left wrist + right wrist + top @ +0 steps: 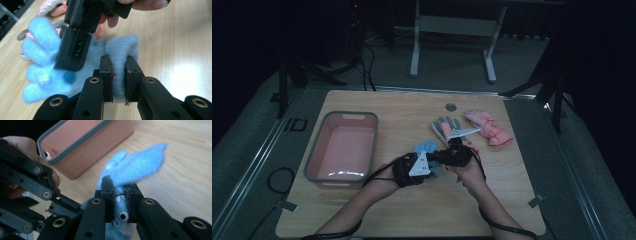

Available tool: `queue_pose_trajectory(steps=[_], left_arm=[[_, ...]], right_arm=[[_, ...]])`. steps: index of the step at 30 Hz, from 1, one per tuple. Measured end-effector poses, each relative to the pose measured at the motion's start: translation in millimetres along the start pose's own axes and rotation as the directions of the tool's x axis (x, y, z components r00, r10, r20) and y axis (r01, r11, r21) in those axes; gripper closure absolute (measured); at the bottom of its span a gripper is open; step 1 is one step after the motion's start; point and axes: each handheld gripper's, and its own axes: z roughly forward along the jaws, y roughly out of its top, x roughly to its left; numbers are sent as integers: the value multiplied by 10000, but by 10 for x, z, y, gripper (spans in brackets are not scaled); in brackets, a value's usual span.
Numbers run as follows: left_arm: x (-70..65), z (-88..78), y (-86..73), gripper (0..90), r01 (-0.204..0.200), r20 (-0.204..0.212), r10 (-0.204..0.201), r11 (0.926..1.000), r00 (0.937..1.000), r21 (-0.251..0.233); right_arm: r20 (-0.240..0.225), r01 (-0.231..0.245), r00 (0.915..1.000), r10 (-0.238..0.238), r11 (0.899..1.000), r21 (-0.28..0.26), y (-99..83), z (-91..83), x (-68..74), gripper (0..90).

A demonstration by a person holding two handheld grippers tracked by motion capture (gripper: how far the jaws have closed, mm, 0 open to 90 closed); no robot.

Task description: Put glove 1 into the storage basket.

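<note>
Wooden desk (377,210) in a dark room, pink bin (343,147) w/ grey rim at left, grey glove (445,127) & pink glove (488,127) farther back at right. Mid-desk, both claws pinch a fluffy blue glove (42,72): left claw (119,80) closed tight on a raised fold near its cuff, right claw (120,195) clamped on another part of it. Glove sits just right of the bin.

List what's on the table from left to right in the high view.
Pink basin → left tool gripping the blue glove → grey glove → pink glove.
</note>
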Motion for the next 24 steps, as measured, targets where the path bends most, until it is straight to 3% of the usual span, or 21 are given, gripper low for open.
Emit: queue_pose_trajectory(steps=[9, 14, 24], left_arm=[[155, -198, -19, 799, 168, -424, -169, 9999, 9990, -37], [235, -335, -14, 799, 78, -757, -71, 9999, 9971, 86], [379, -587, -134, 799, 304, -1105, -277, 9993, 9935, 226]], right_arm=[[-164, 120, 9998, -122, 9998, -140, 267, 74, 75, 814], [-179, 214, 9996, -219, 9994, -276, 424, 130, 143, 814], [-425, 321, 9985, -334, 9990, -313, 679, 317, 257, 813]])
